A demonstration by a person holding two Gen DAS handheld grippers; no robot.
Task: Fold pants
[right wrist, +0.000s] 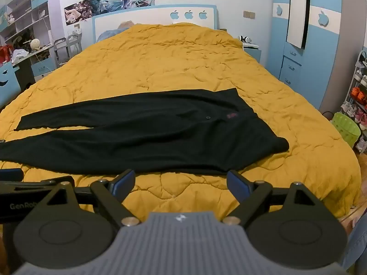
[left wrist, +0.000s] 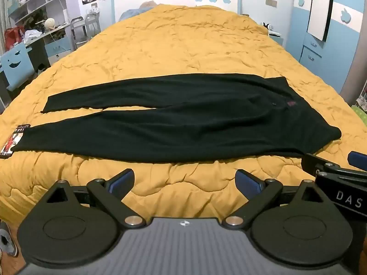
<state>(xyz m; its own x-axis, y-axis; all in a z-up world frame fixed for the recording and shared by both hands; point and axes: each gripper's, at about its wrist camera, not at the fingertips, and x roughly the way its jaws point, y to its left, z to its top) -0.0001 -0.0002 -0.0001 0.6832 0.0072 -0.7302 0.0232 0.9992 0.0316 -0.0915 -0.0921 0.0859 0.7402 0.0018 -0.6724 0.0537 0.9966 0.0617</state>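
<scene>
Black pants lie flat across the yellow quilt, waist to the right, both legs stretched to the left with a narrow gap between them. A hang tag sits at the near leg's cuff. They also show in the right wrist view. My left gripper is open and empty, held just short of the pants' near edge. My right gripper is open and empty, near the waist end's near edge. The right gripper's fingers show at the right of the left wrist view.
The bed's near edge runs just below both grippers. A blue headboard stands at the far end. A desk and shelves are on the left, a blue wardrobe on the right, with a green basket and shoe rack beside it.
</scene>
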